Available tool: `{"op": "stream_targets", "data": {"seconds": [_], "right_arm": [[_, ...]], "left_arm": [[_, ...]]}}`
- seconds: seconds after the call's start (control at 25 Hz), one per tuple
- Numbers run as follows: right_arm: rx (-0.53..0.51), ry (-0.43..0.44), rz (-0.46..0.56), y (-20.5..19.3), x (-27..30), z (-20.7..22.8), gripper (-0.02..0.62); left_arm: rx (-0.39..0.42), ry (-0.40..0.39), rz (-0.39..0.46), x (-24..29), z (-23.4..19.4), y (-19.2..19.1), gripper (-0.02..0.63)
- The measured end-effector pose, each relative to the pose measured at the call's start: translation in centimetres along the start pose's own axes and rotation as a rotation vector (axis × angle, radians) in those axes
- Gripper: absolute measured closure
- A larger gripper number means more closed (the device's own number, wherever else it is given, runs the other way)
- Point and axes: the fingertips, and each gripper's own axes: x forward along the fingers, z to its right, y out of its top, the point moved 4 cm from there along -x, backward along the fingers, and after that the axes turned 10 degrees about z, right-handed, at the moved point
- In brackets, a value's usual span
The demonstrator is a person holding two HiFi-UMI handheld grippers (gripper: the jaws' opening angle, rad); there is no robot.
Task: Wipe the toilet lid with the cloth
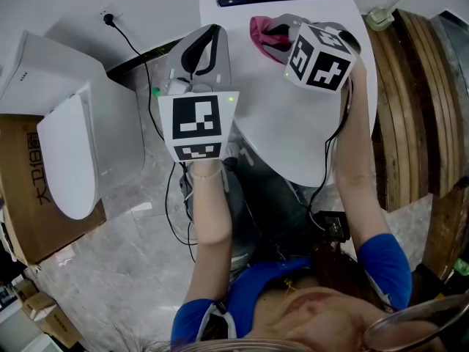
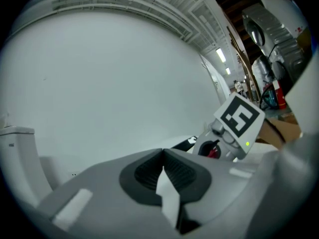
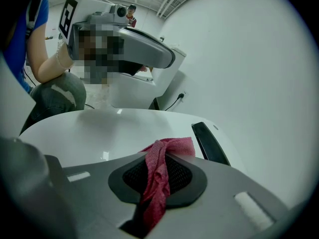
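White wall (image 2: 99,83), grey floor (image 1: 124,270) — marble, perhaps.

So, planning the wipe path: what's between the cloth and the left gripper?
Only bare lid between cloth and left gripper, seen in the head view.

We hold both grippers out ahead of the body, near each other. The left gripper (image 1: 212,34) points straight forward, and the left marker cube (image 1: 196,127) faces the head camera. In the left gripper view, the jaws of the left gripper (image 2: 163,152) meet at the tips with nothing clamped between them. The right gripper (image 1: 272,34) angles forward and toward the left gripper, with the right marker cube (image 1: 320,56) behind its jaws. Its jaws are closed on a red cloth (image 3: 158,183). The left forearm (image 1: 209,211) and the right forearm (image 1: 359,160) are extended and bare up to the blue sleeves (image 1: 385,259).
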Motion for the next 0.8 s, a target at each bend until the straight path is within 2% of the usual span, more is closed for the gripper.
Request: {"op": "stream_targets", "data": {"seconds": [0.8], "right_arm": [[-0.095, 0.051, 0.007, 3.9, 2.7, -1.8, 0.545]], "left_arm": [[-0.034, 0.084, 0.001, -1.4, -2.5, 0.0, 0.603]]}}
